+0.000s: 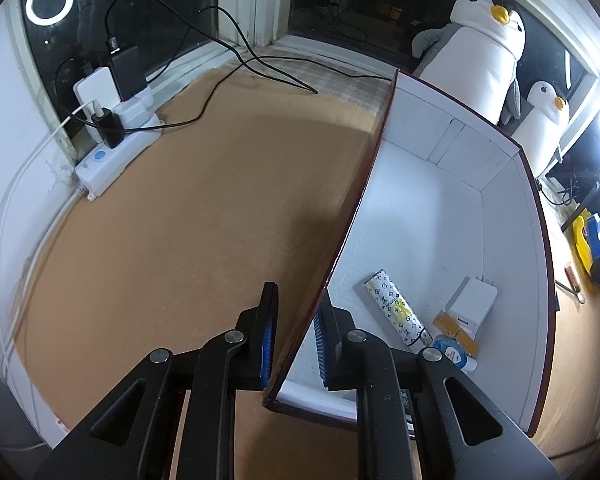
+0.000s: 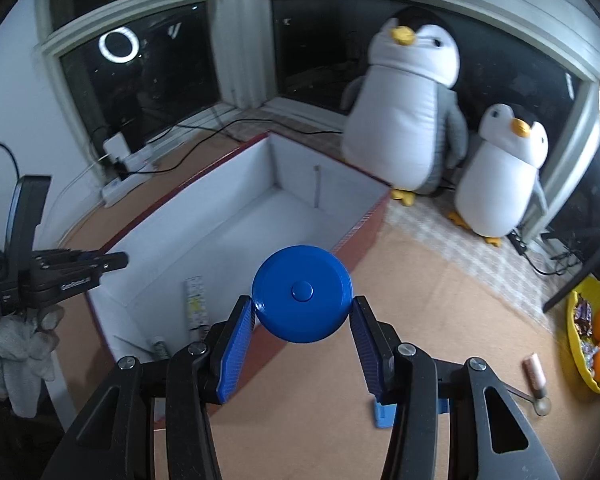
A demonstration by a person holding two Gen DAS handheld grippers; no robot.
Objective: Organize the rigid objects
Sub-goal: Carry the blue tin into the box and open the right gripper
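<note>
A white-lined box with dark red outer walls stands on the brown table; it also shows in the right wrist view. My left gripper straddles the box's left wall, shut on it. Inside lie a patterned tube, a white charger, small yellow blocks and a round blue-white item. My right gripper is shut on a round blue disc and holds it above the box's near right edge. The left gripper shows at the box's left wall.
Two penguin plush toys stand behind the box. A white power strip with chargers and cables lies at the left back. A yellow bowl with oranges, a small tube and a blue piece lie at the right.
</note>
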